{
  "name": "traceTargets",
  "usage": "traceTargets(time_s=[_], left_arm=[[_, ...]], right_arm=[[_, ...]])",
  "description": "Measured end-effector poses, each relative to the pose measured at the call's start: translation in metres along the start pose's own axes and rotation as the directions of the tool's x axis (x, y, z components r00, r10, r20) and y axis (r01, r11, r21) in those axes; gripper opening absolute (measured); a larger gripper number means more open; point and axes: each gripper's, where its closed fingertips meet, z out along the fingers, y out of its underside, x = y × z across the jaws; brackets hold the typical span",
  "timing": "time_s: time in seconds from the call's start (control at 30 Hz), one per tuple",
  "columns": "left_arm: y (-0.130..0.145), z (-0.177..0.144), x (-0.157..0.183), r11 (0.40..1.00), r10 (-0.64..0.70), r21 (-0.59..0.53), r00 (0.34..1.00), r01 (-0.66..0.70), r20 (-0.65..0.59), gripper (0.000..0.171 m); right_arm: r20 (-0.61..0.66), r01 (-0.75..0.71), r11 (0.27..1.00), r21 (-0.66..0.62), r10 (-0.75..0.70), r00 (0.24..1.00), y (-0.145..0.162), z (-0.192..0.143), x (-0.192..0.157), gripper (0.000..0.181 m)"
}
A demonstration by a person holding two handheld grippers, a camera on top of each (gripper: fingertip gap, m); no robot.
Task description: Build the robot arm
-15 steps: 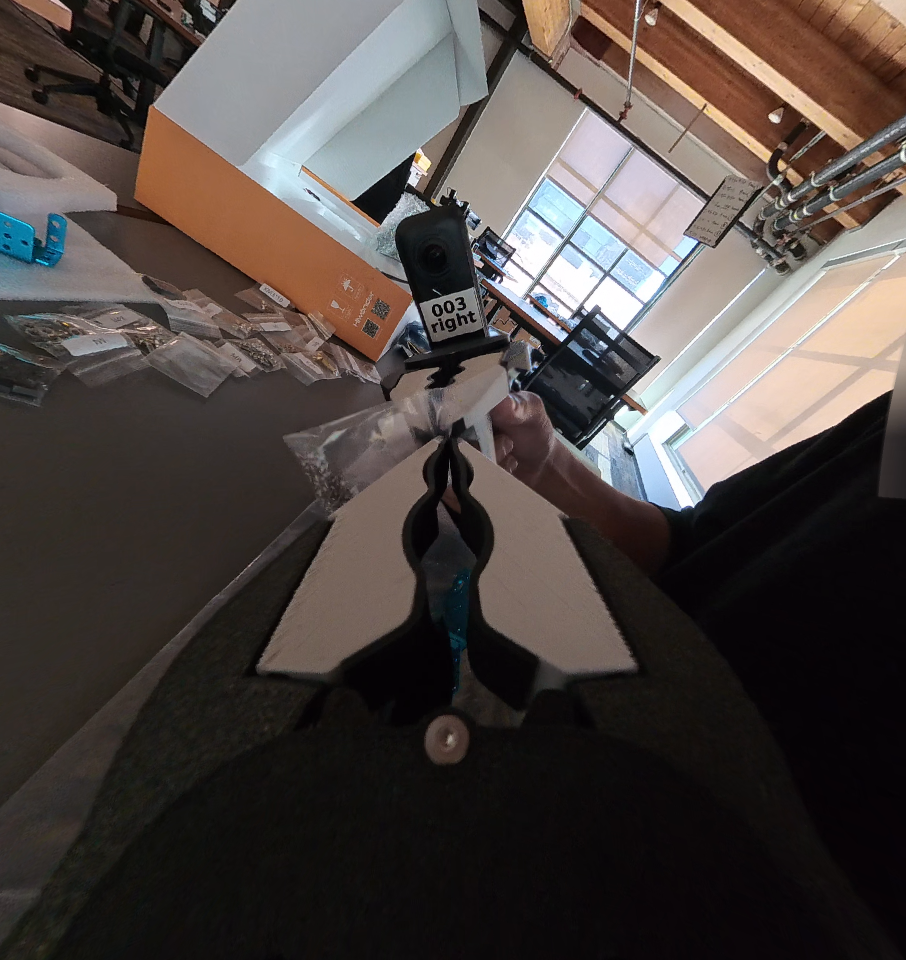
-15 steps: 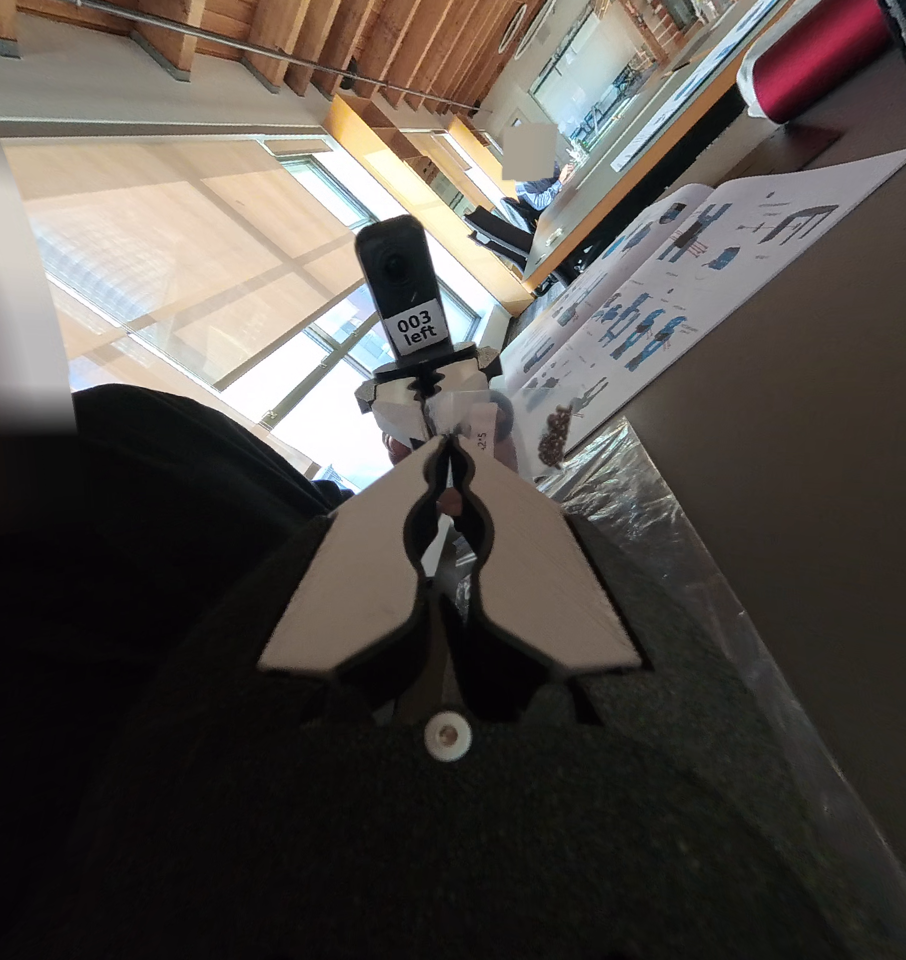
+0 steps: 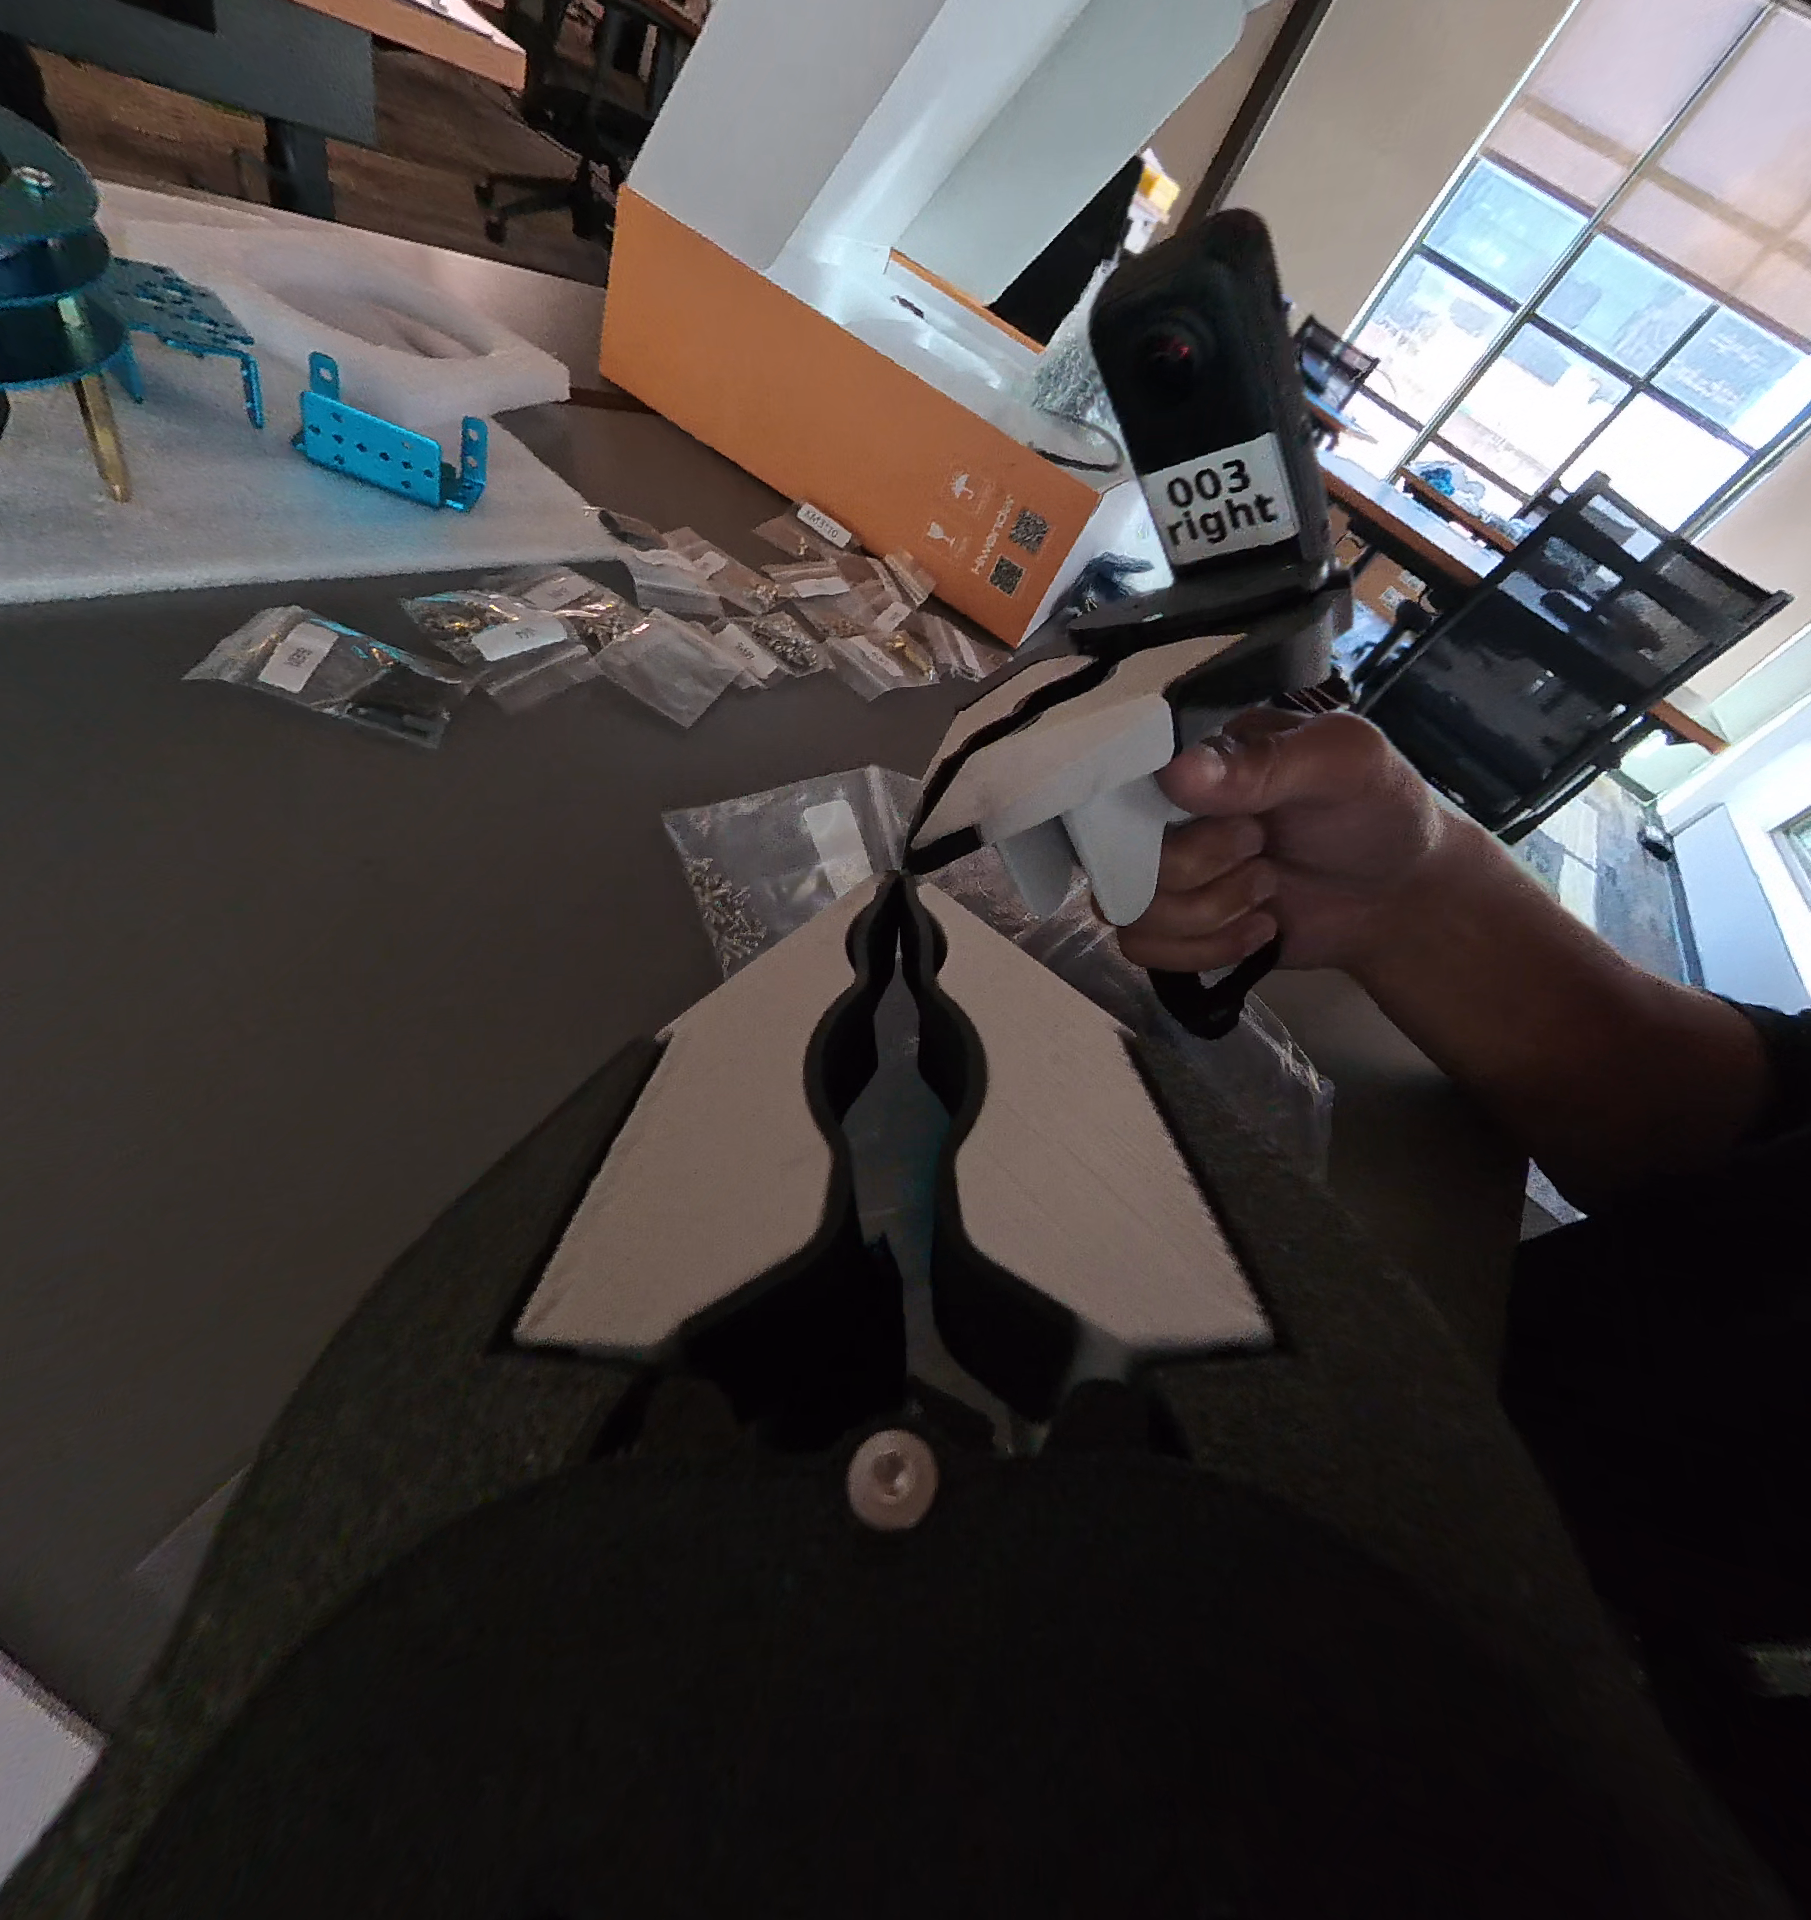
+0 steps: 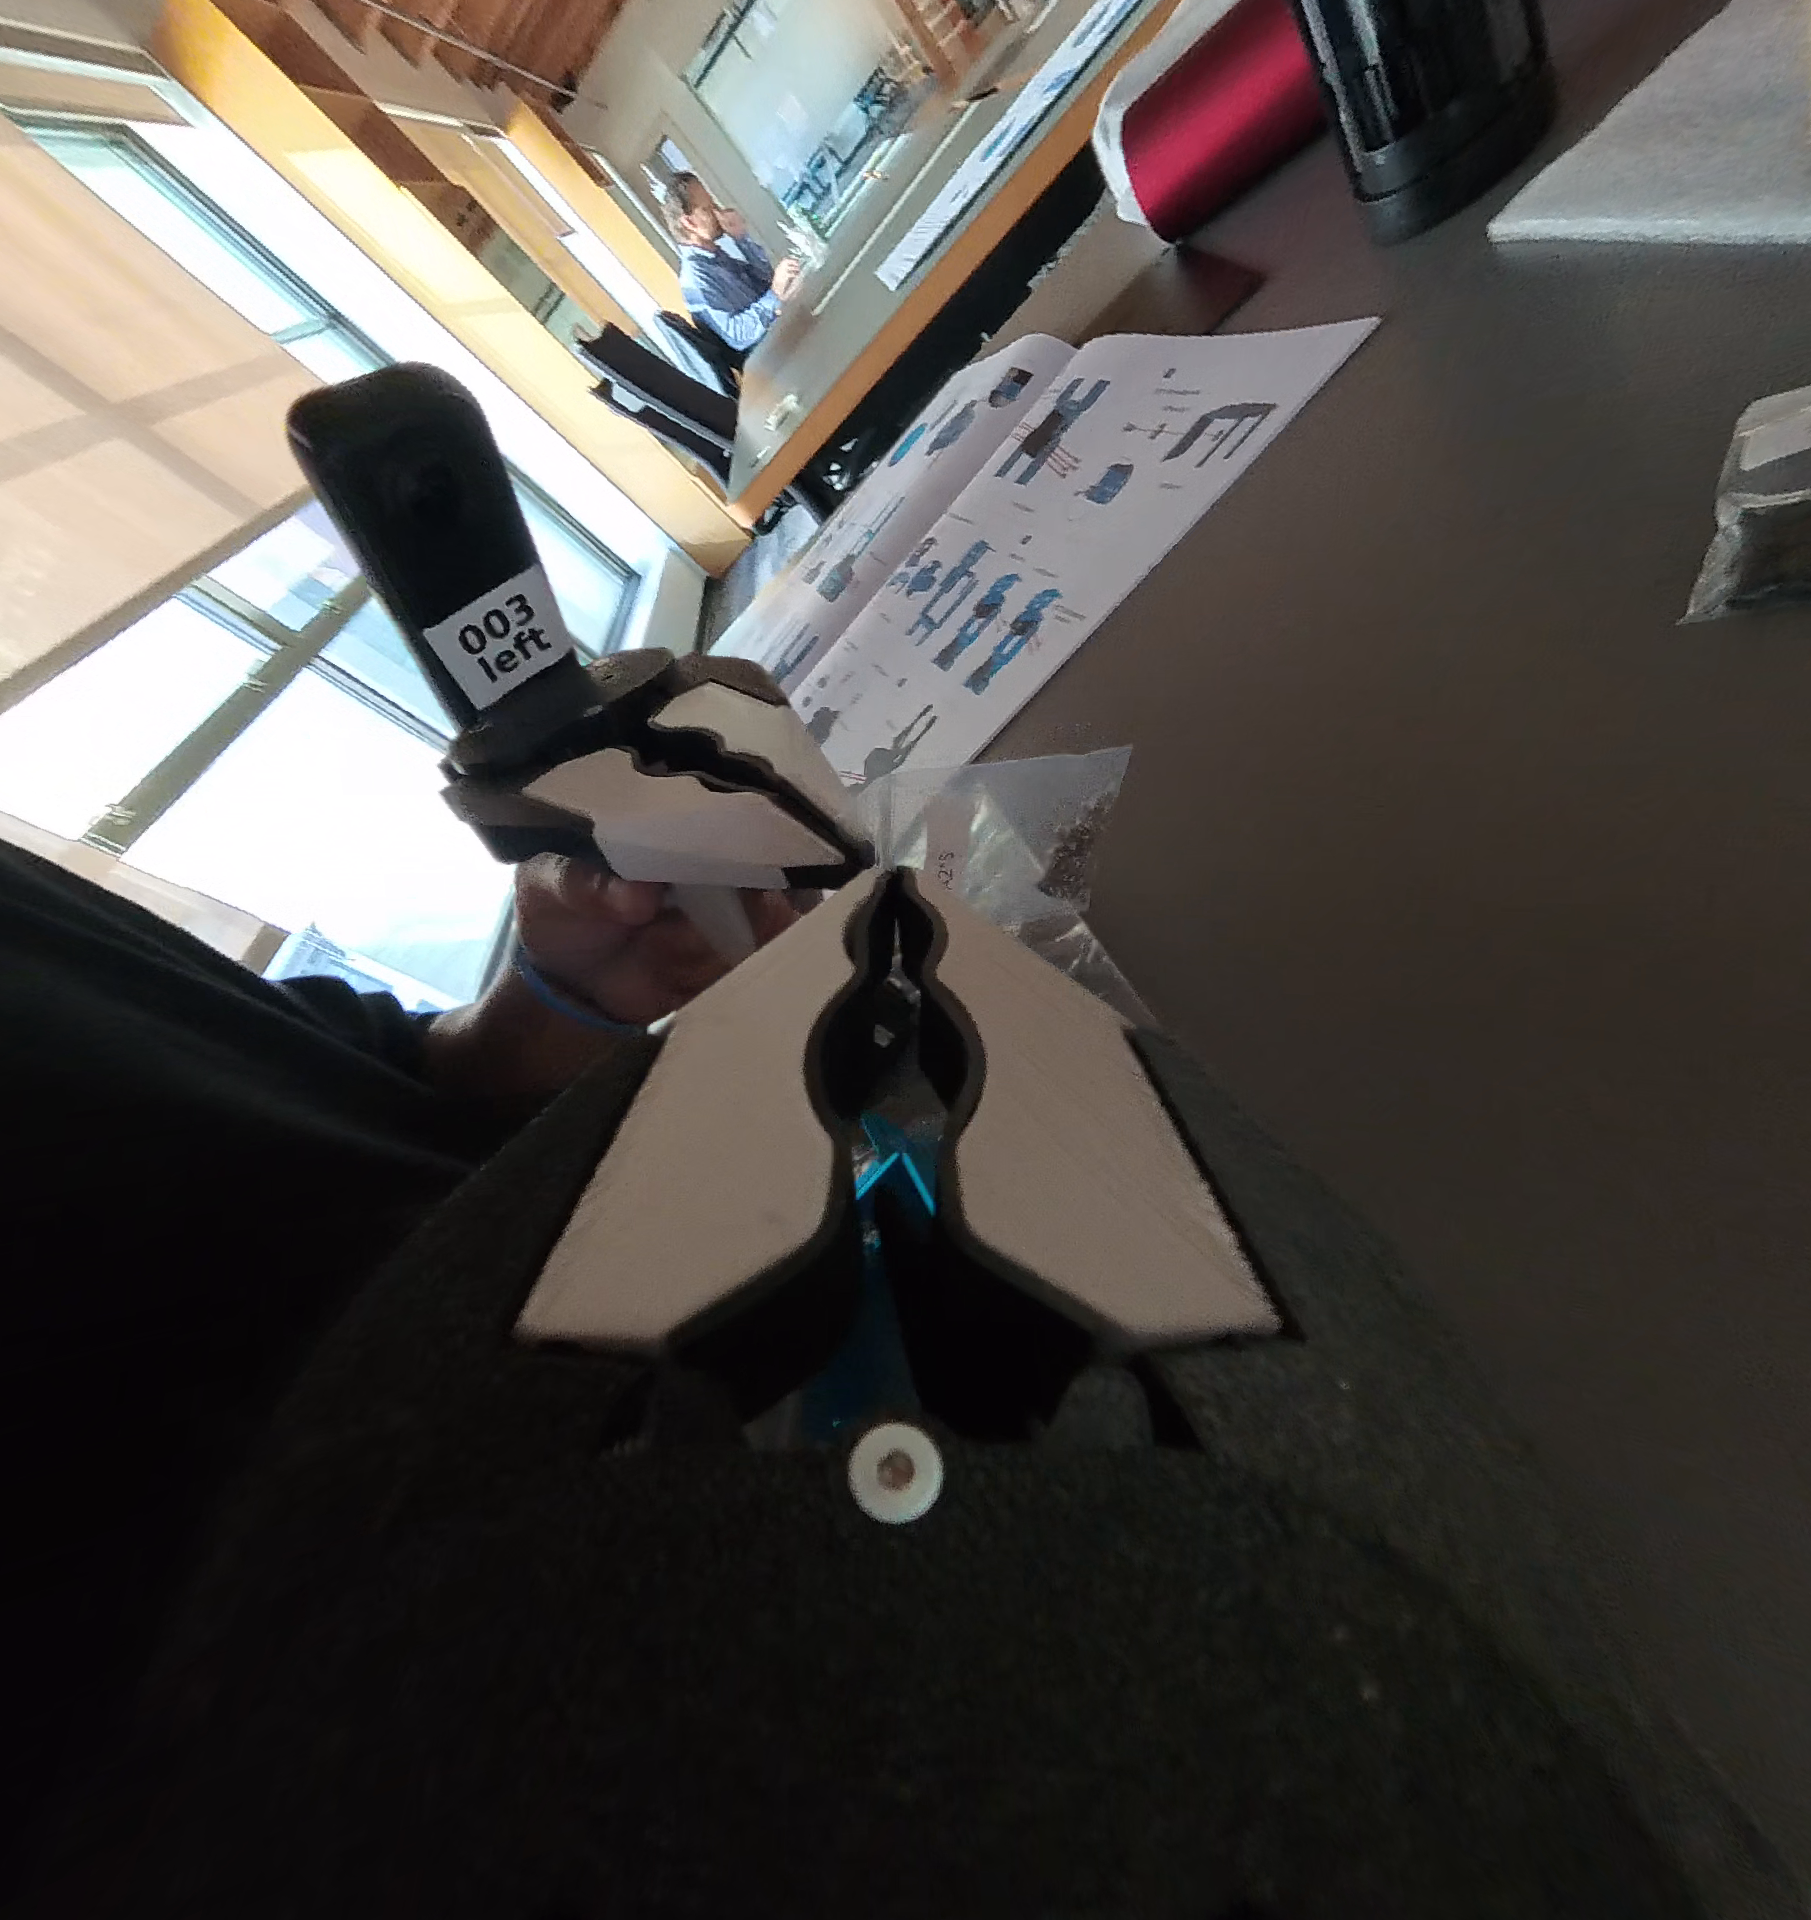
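Fingers [image 3: 735, 1143] of the left gripper [image 3: 899, 883] and right gripper [image 4: 885, 883] are closed, tips almost meeting, both pinching a small clear plastic bag of tiny metal screws [image 3: 776, 862] over the dark grey surface [image 3: 257, 987], near an open illustrated booklet [image 4: 1088, 499].

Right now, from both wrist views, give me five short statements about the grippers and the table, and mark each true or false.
1. Both the left gripper and the right gripper pinch the same clear plastic bag of small screws. True.
2. The orange and white cardboard box is closed. False: its lid stands open.
3. A bright blue perforated metal bracket lies on white foam sheet. True.
4. The open illustrated instruction booklet is held in the right gripper. False: it lies flat on the grey table.
5. The row of small clear parts bags sits inside the box. False: they lie on the table beside it.
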Motion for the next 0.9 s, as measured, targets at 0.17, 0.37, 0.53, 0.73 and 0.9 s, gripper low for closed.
traceTargets(time_s=[0.17, 0.37, 0.53, 0.73, 0.9], left_arm=[[-0.004, -0.006, -0.01, 0.997, -0.065, 0.052, 0.998, 0.063, 0.025, 0.0], [-0.001, -0.001, -0.007, 1.0, 0.031, 0.002, 0.993, -0.031, 0.116, 0.0], [-0.01, 0.001, 0.001, 0.998, -0.068, -0.002, 0.997, 0.068, 0.028, 0.0], [-0.019, -0.001, 0.023, 0.969, -0.237, -0.102, 0.958, 0.223, -0.158, 0.0], [-0.01, -0.002, 0.043, 0.915, -0.379, -0.259, 0.876, 0.308, -0.297, 0.0]], right_arm=[[-0.182, 0.091, 0.996, 0.003, -0.089, 0.979, -0.004, -0.002, 0.016, 0.0], [-0.235, 0.134, 0.991, -0.02, -0.135, 0.963, -0.005, 0.001, 0.013, 0.0], [-0.178, 0.4, 0.916, -0.037, -0.4, 0.899, -0.011, -0.009, -0.009, 0.019], [-0.235, 0.743, 0.653, -0.146, -0.752, 0.616, -0.003, -0.019, -0.011, 0.067], [-0.209, 0.822, 0.547, -0.158, -0.832, 0.514, 0.008, -0.012, -0.021, 0.064]])
